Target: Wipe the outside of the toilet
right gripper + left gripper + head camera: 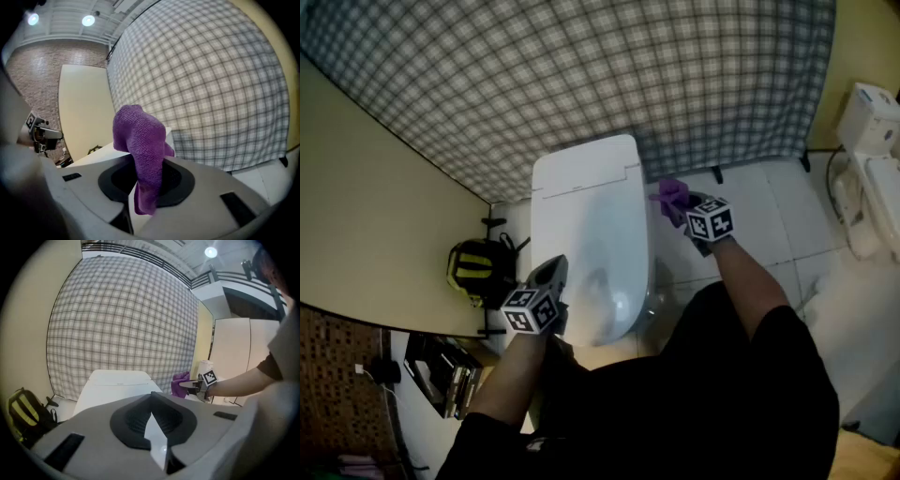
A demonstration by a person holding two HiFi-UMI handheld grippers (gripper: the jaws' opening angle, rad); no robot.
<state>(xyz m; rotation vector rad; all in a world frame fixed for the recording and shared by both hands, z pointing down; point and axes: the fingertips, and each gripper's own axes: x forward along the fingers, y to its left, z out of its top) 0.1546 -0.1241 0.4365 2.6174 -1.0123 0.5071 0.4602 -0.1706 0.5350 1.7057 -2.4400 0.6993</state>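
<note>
Watch for purple cloth (140, 154) slipping out of right gripper (145, 190), pinched on one fold just right of toilet (586, 216) at frame centre, once dragged across shell; left gripper (152, 420) at lower left pressed together, empty.

Left of the toilet (591, 234) the way is tight, a yellow-and-black backpack (476, 270) filling the narrow strip against the beige wall (375, 216), the checked wall (628, 75) closes the back, and the tiled floor (759, 216) on the right lies open up to a white fixture (870, 169).
</note>
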